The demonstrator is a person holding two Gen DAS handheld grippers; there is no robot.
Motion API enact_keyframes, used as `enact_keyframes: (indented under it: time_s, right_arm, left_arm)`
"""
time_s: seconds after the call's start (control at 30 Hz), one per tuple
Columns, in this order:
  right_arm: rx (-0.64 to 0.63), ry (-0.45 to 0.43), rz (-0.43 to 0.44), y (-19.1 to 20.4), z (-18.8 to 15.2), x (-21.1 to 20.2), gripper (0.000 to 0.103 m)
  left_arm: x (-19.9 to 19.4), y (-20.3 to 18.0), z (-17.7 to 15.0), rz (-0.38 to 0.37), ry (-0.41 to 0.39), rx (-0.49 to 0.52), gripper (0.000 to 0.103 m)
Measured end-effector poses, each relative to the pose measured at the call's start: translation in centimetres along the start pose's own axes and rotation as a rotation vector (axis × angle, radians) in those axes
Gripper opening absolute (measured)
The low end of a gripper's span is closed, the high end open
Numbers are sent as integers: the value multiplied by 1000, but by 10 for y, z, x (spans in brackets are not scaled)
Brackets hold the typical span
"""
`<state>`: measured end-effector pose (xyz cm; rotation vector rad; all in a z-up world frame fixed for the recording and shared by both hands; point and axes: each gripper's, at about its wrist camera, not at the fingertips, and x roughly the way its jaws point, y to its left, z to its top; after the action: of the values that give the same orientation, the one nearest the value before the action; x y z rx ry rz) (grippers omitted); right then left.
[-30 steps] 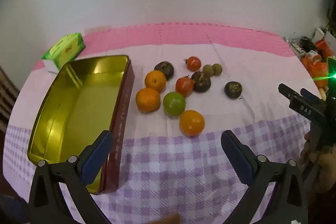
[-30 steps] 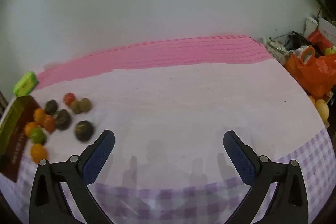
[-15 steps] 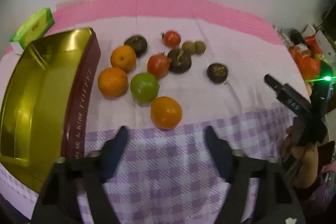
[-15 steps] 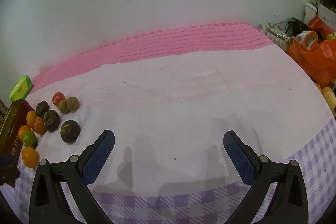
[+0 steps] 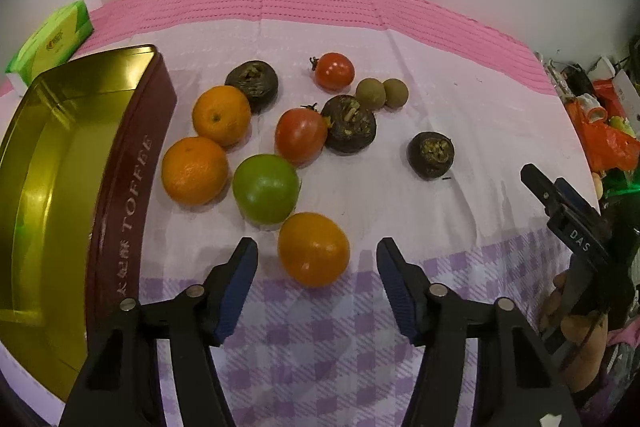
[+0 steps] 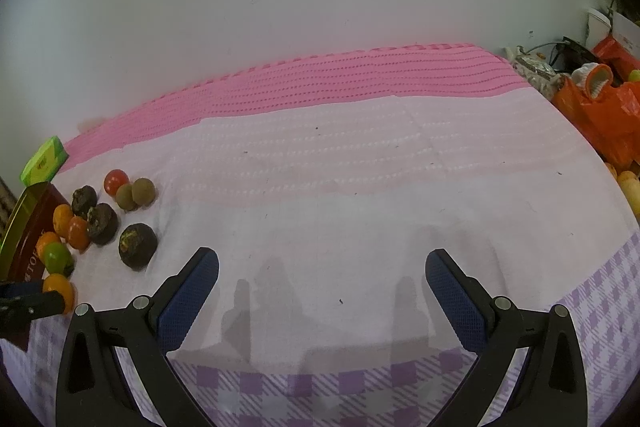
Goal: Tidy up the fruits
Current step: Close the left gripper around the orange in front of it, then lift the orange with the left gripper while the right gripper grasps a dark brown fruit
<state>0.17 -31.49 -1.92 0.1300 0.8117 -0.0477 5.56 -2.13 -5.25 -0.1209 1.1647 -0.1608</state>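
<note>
L tongs (image 5: 316, 259): apart, flanking nearest orange (image 5: 313, 249), w/ tin (image 5: 132, 163) beside. R tongs (image 6: 322, 281): apart, parked over bare bench (image 6: 360, 187).

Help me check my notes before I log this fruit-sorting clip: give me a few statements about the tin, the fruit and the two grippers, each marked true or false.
1. The gold tin already holds two oranges. False: its inside shows no fruit.
2. The left gripper is open, with the nearest orange between its fingers. True.
3. The right gripper grips a dark fruit. False: it is open over bare tablecloth, with nothing between its fingers.
4. The green fruit lies among the oranges, outside the tin. True.
5. The green box sits beyond the tin's far end. True.
</note>
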Motion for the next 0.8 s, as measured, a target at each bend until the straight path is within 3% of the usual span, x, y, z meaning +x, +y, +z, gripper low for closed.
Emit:
enact_keyframes:
  time_s: [0.1,0.23,0.4,0.5,0.6,0.7,0.8]
  right_arm:
    - [2,7,-3,-1,1,2,103]
    - [0,14,-4,-1,1,4,103]
    - [-9,-5,35,-1,3,2,101]
    - [-55,-4,90,7,0,-1,86]
    - [-90,2,183,21,-1,-7,80]
    - [-201,-5,250,50,0,-14,70]
    - [-314,22,289,82,-1,-9,68]
  left_arm:
    - [8,0,-4,16,19,16,31]
    - [6,-7,-9,28,-11,75,30]
    - [-11,-7,-16,7,-27,59,30]
    - [-29,-6,-19,-5,-48,65,30]
    - [-47,-4,-21,-20,-70,73,30]
    - [-63,1,-22,-33,-90,75,30]
    - [-76,2,-21,-38,-107,77,30]
